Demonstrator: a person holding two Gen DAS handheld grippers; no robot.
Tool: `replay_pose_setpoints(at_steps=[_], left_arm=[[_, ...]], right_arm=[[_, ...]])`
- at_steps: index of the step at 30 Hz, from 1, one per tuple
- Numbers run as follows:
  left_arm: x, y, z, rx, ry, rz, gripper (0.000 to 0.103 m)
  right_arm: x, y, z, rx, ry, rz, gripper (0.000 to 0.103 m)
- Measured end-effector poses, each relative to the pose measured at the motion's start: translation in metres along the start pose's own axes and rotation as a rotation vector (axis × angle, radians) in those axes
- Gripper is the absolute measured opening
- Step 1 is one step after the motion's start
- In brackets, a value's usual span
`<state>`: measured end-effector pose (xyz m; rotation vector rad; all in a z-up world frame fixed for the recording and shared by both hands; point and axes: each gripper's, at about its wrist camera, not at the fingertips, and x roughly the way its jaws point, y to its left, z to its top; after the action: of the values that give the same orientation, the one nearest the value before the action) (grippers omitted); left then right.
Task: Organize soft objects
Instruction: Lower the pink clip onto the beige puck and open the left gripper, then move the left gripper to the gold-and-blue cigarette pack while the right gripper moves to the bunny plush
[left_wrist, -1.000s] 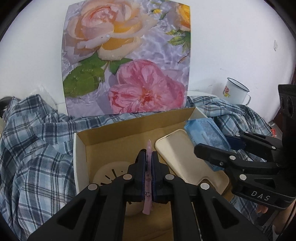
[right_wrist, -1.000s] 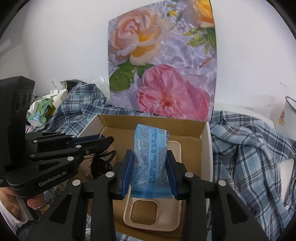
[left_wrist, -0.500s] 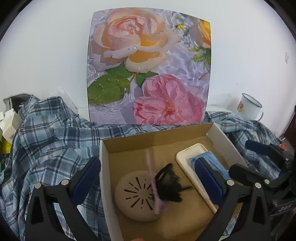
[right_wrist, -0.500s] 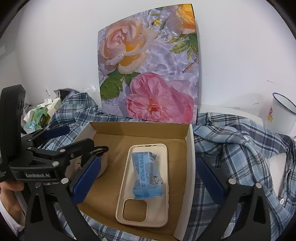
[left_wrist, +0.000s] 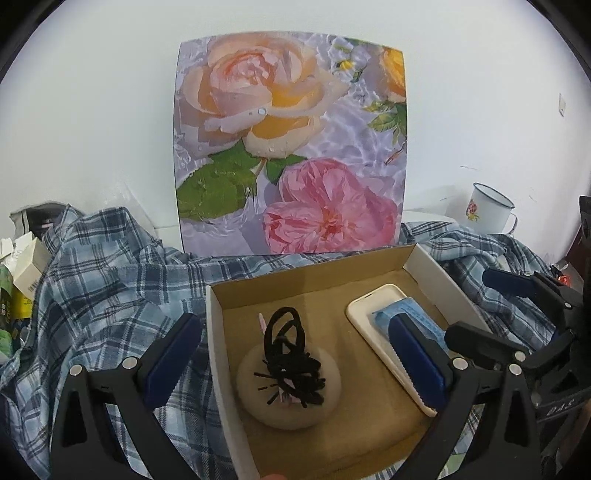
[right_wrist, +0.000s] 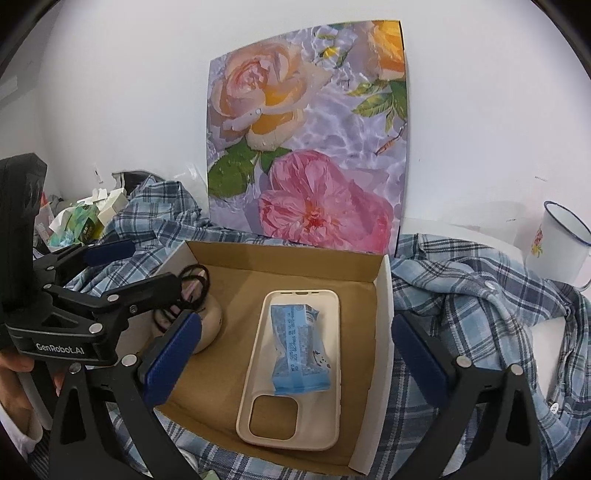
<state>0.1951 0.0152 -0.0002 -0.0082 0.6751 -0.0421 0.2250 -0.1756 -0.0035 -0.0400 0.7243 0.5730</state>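
Left hand-held gripper (left_wrist: 295, 354): jaws wide, empty, above the box's near-left part.
Right hand-held gripper (right_wrist: 295, 358): jaws wide, empty, above the box's near-right part.
Cardboard box (right_wrist: 382, 306): landmark; holds all items below.
Phone case (right_wrist: 258, 373): right half of box.
Blue packet (right_wrist: 299, 350): on the case.
Hair ties (left_wrist: 290, 350): on the round pad (left_wrist: 255, 391), left half of box.
Plaid shirt (right_wrist: 480, 306): around the box, seemingly not yet organized.
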Motion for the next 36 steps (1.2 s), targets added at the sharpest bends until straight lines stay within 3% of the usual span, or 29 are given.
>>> replay_pose_setpoints(at_steps=[10,15,19,36], left_arm=[[-0.033,0.008,0.006,-0.005,-0.037,-0.005,0.103],[-0.051,0.009,0.008,-0.031,-0.058,-0.051,0.103],[-0.062,0.000,0.006,0.007,-0.058,-0.043,0.103],[-0.107,-0.017,-0.052,0.088,-0.060,-0.083,0.103]], right_arm=[[-0.023,0.001,0.004,0.000,-0.040,0.000,0.103],[-0.034,0.005,0.006,-0.016,-0.045,0.003,0.103],[-0.046,0.008,0.009,-0.024,-0.050,0.016,0.103],[-0.098,0.016,-0.028,-0.070,-0.063,0.075,0.103]])
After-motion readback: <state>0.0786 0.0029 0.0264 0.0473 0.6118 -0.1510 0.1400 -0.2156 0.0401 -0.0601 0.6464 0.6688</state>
